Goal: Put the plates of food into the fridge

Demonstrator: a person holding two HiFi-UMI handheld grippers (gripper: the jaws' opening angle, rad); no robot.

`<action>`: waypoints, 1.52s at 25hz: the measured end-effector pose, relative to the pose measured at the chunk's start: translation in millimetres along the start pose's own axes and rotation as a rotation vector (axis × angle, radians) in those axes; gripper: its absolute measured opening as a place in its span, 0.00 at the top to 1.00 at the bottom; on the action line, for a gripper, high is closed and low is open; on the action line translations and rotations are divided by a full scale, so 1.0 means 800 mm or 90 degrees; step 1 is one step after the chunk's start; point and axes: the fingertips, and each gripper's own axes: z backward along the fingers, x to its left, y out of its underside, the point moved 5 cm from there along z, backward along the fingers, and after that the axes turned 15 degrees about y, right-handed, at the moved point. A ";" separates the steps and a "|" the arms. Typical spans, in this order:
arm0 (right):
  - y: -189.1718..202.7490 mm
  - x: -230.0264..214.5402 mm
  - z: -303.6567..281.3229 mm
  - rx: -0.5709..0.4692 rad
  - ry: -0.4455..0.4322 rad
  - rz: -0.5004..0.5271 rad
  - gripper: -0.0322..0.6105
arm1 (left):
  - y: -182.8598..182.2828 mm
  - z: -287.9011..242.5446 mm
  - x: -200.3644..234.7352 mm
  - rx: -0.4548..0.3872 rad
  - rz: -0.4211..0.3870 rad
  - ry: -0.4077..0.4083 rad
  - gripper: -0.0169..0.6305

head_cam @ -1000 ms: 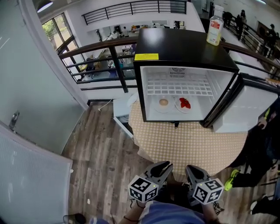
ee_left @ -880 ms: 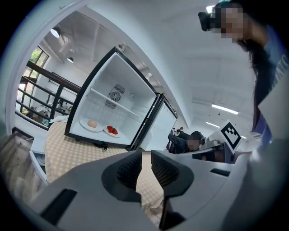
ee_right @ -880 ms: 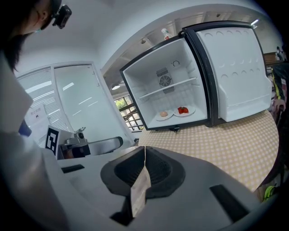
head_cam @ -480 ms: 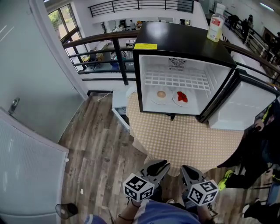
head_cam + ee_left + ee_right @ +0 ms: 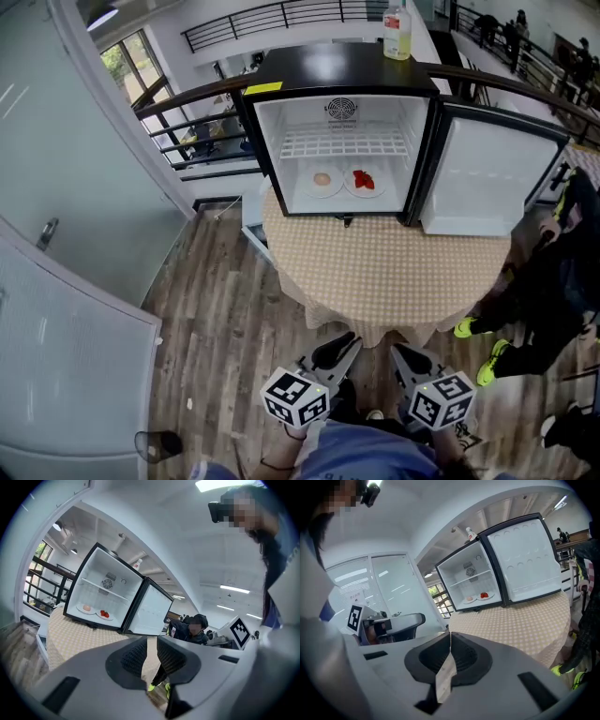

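Two grippers hover well short of the fridge, on the near side of the table it stands on. The left gripper has its jaws a slit apart with nothing between them. The right gripper has its jaws pressed together, empty. Straight ahead, the fridge is open with both plates side by side on its floor: the plate with a pale round piece on the left, the plate with red food on the right. The door swings out to the fridge's right, so the right gripper looks nearer for shutting it.
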 end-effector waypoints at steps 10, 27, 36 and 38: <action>0.078 -0.008 0.108 -0.010 -0.055 0.018 0.92 | 0.071 0.040 -0.125 -0.011 -0.003 -0.065 0.86; 0.139 0.037 0.170 -0.009 -0.130 0.035 0.92 | 0.133 0.101 -0.219 0.010 0.003 -0.115 0.86; 0.165 0.079 0.191 -0.011 -0.113 0.031 0.92 | 0.143 0.155 -0.254 0.028 -0.014 -0.099 0.86; 0.177 0.091 0.202 -0.007 -0.103 0.031 0.92 | 0.151 0.175 -0.263 0.027 -0.012 -0.098 0.86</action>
